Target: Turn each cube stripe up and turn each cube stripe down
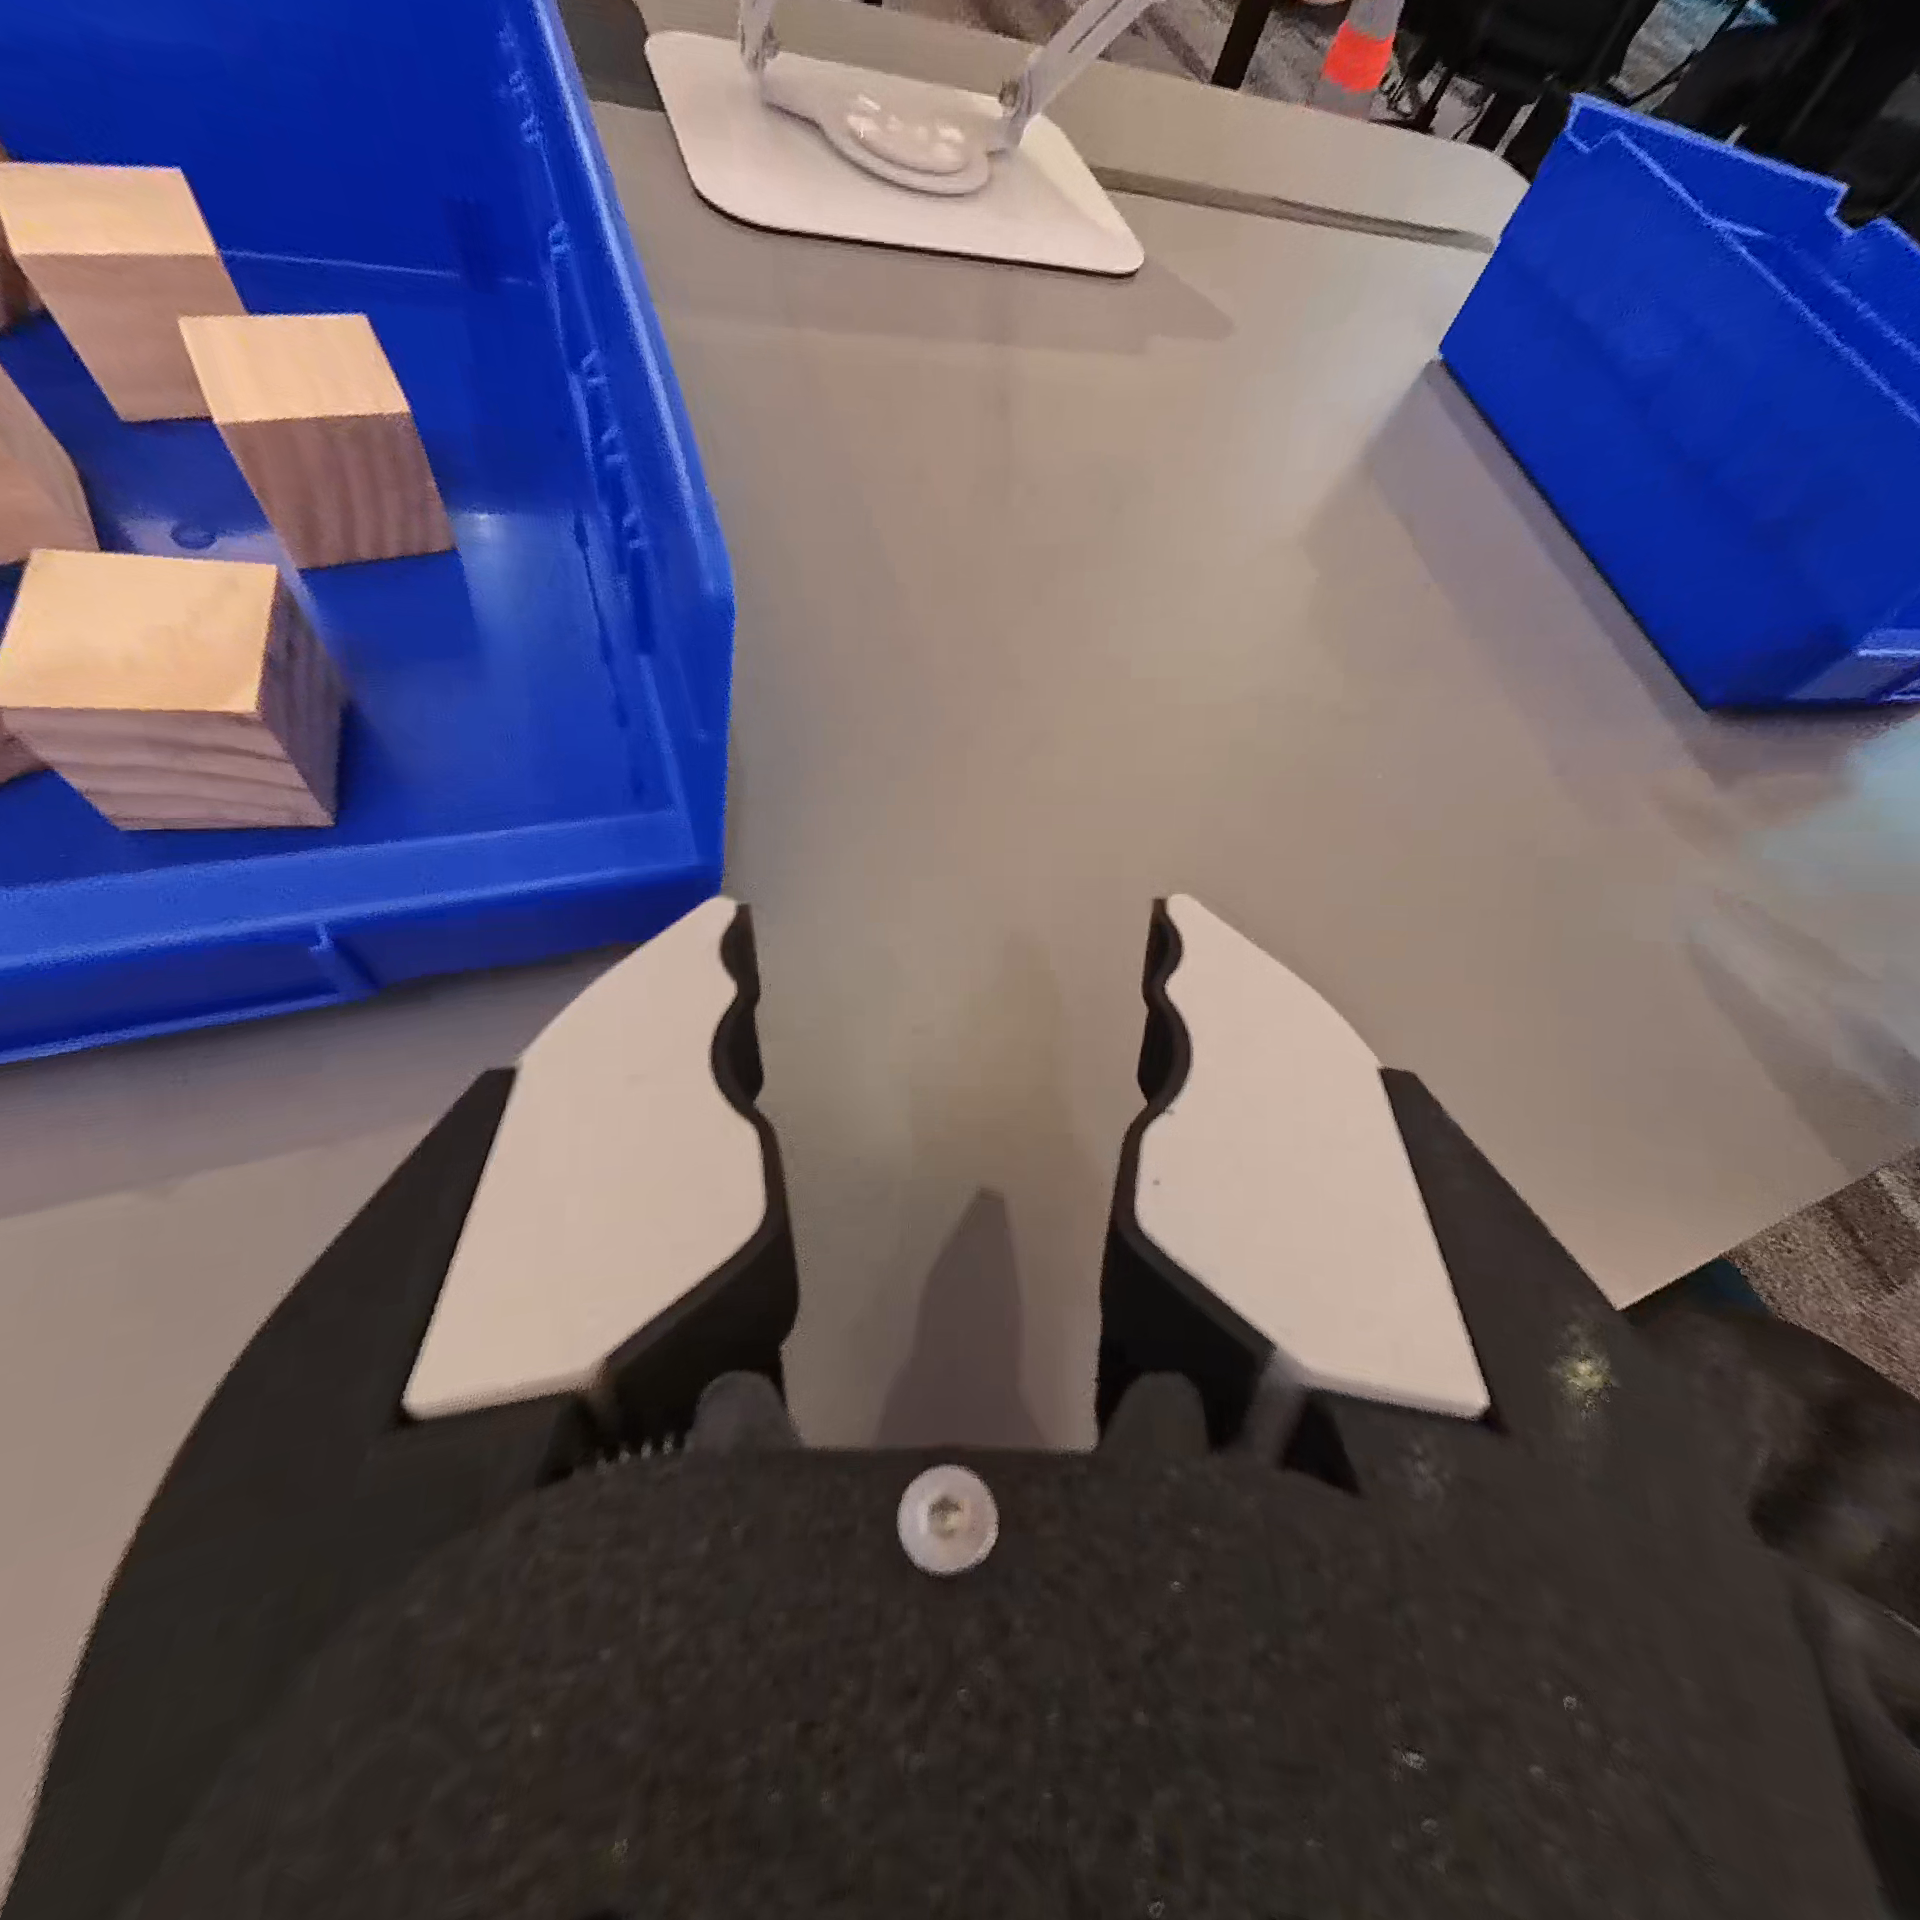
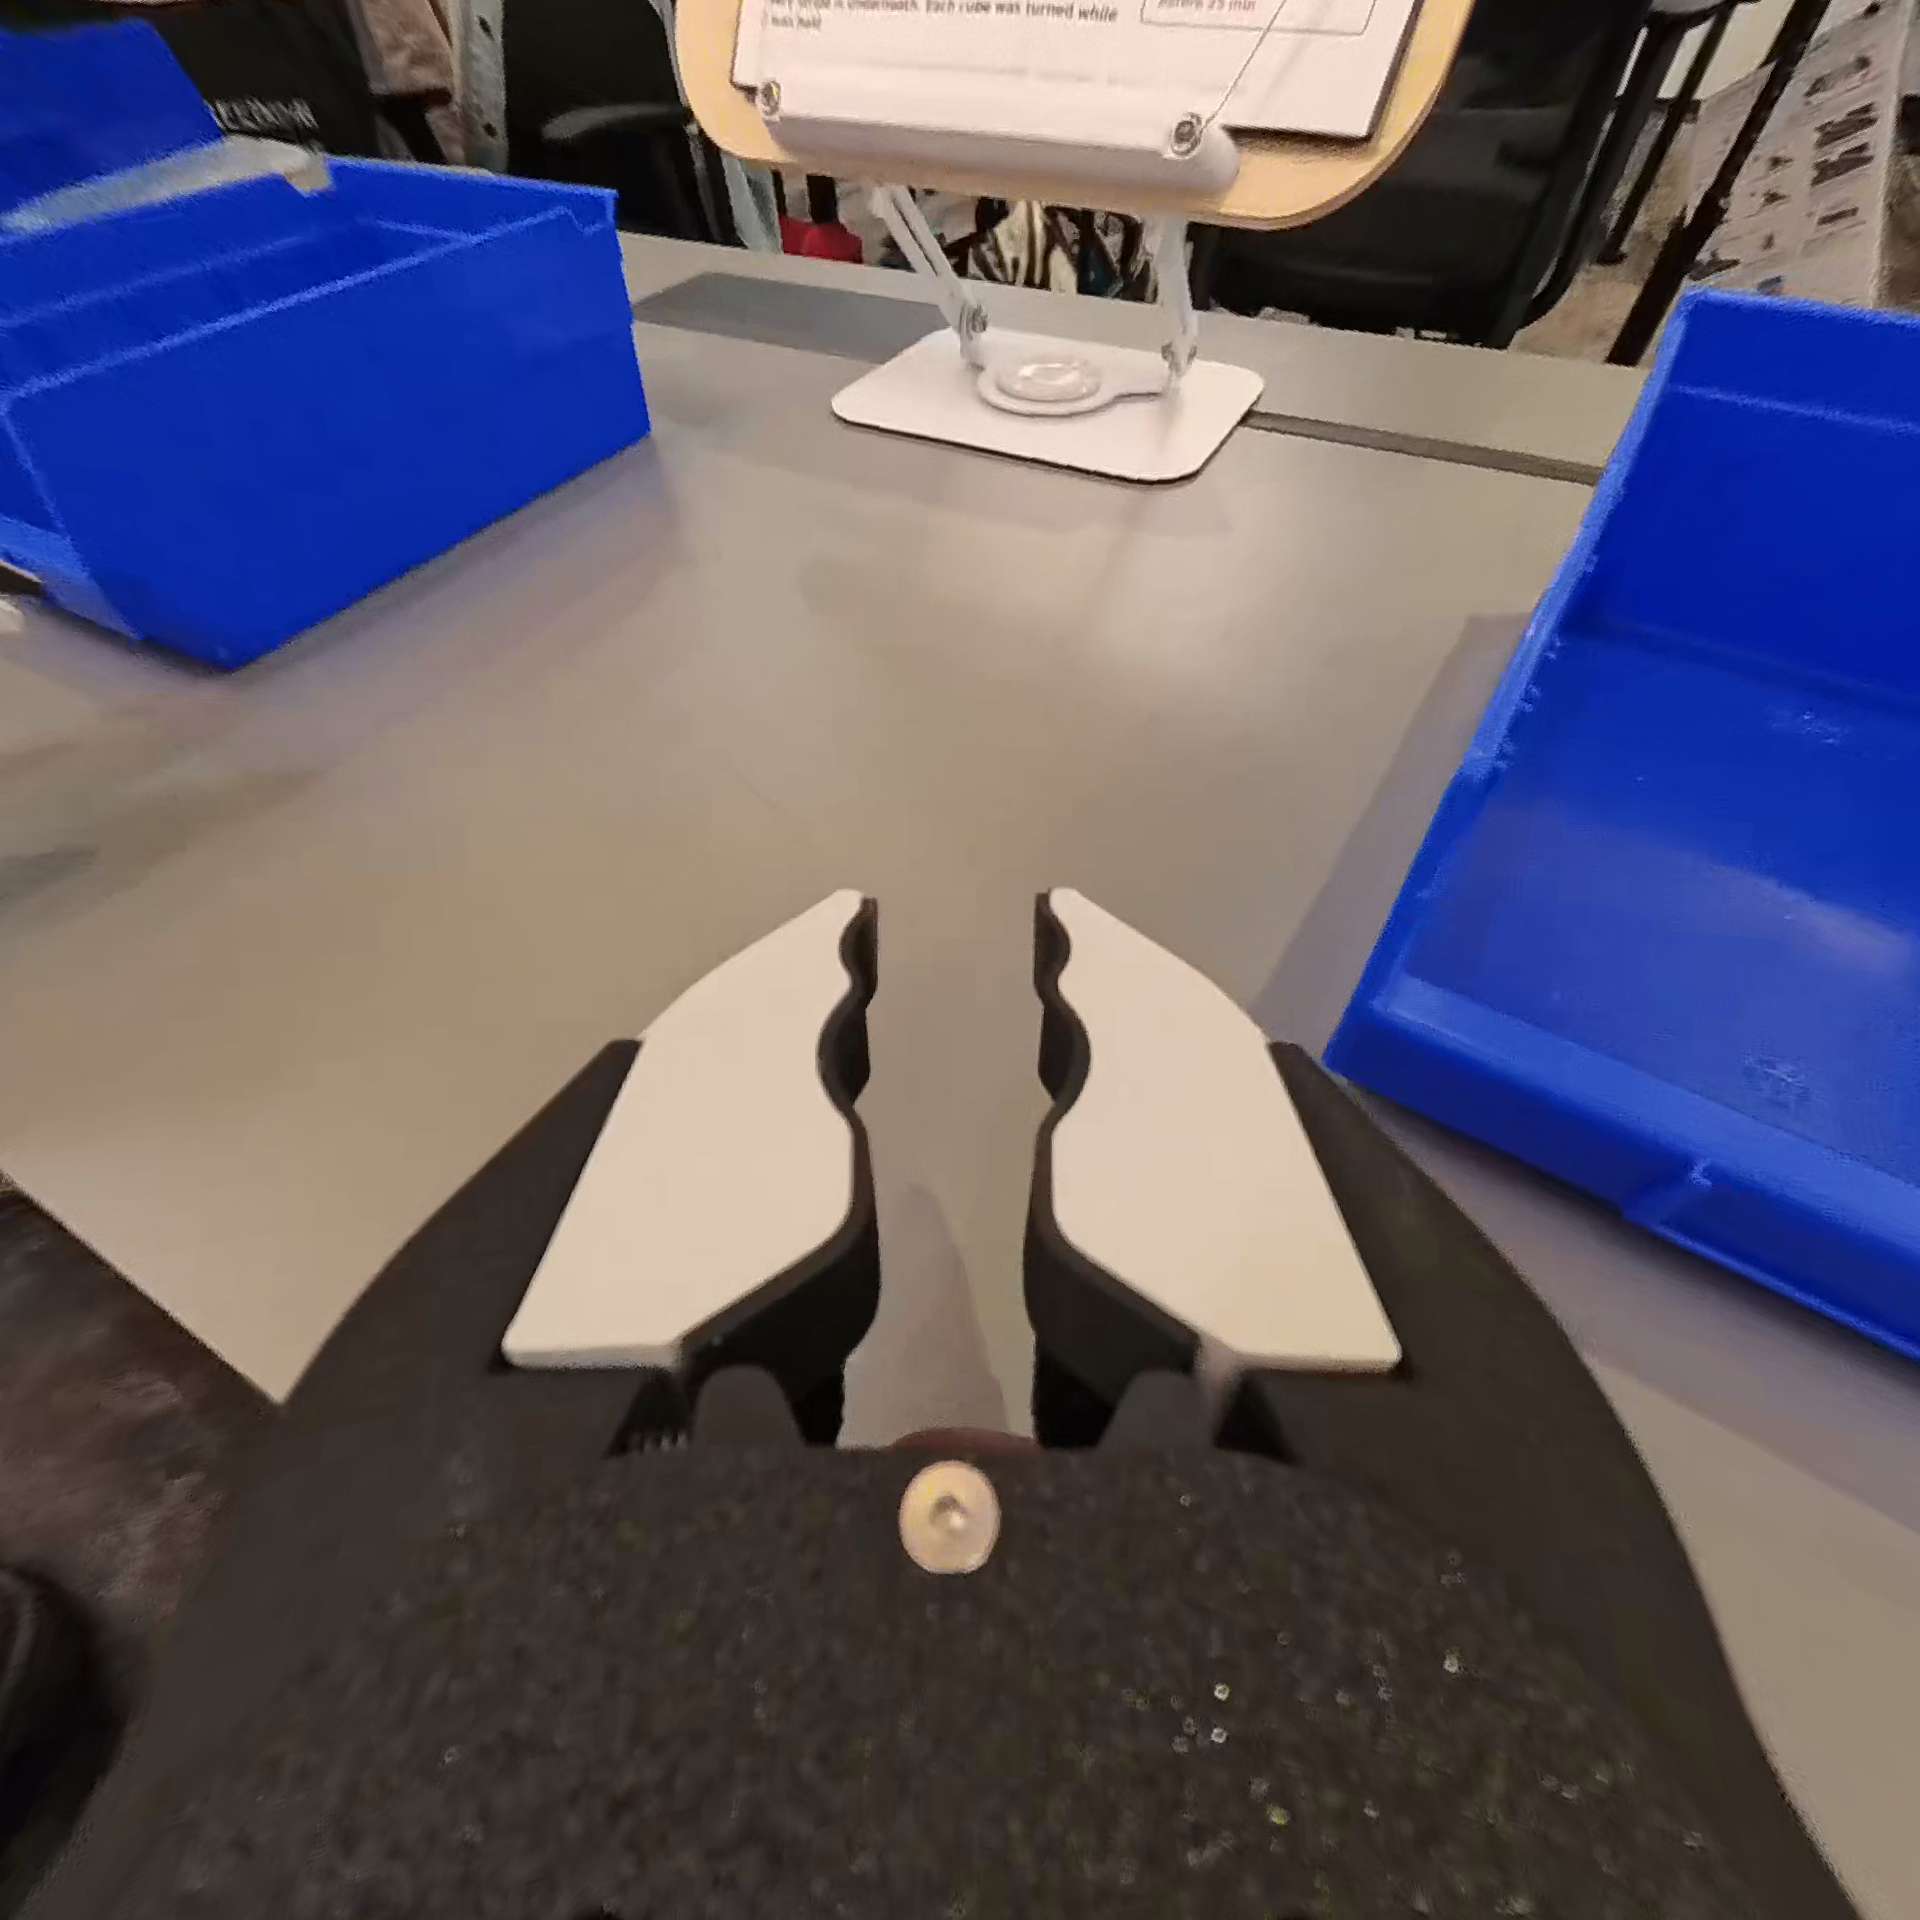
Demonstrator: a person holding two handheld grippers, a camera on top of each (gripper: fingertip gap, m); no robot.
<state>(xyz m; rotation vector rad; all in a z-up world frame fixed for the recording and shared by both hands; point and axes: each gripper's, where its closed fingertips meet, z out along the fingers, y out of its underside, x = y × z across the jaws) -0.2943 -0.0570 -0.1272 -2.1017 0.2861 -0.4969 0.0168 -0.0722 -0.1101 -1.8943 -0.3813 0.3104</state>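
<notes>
A grey bench (image 1: 1039, 644) carries two blue bins (image 1: 623, 520) (image 2: 1683, 831) and a white stand (image 2: 1049, 416); wooden cubes (image 1: 322, 447) sit in the left bin. Both hand-held grippers (image 1: 951, 914) (image 2: 956, 909) hover parted and empty over bare bench.

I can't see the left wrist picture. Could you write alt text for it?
An open, empty two-finger black and white left gripper hovers over a grey table. To its left a blue plastic bin holds plain wooden cubes; another blue bin sits far right, a white stand base beyond.

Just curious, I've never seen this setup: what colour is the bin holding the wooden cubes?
Bright blue; the bin with the cubes shows best in the left wrist view.
</notes>
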